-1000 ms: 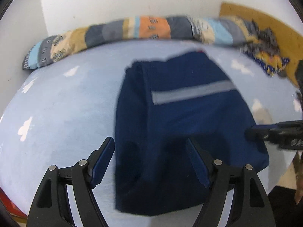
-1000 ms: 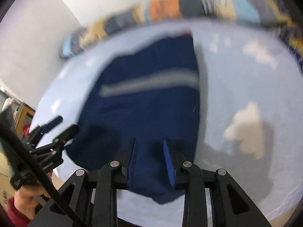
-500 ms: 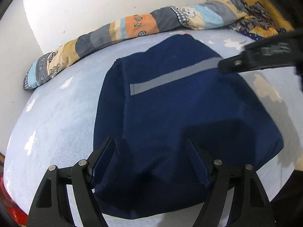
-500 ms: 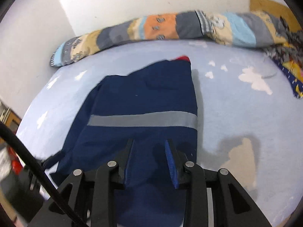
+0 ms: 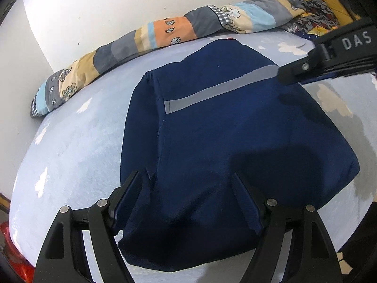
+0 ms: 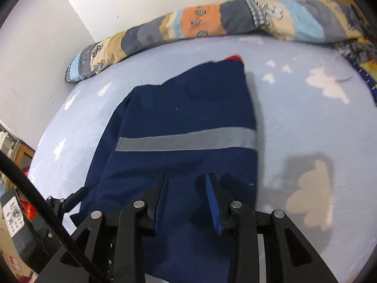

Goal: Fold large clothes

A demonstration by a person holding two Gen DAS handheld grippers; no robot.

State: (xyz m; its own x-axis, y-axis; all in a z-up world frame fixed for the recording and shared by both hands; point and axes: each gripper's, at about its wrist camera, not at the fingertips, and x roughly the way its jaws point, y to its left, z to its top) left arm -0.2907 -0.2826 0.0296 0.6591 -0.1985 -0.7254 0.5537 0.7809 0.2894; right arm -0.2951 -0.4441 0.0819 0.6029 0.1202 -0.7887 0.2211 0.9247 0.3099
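Since a second ago the right tool is showing up at the upper right of the left wrist view instead of mid-right, now over the grey band's end; the folded navy-blue fabric garment with a grey reflective stripe is filling more of both views; right tool's jaws have just been opening, with garment beneath them but nothing pinched.

Garment is lying flat, folded, on the pale-blue cloud-print bed sheet, near edge toward the cameras; a red trim bit is peeking out at its far end.

Left tool is hanging released, jaws spread wide over the garment's near-left part; right tool is sitting unclenched, narrow gap, above the cloth below the stripe.

Rolled multicolour patchwork quilt is lying along the white wall behind.
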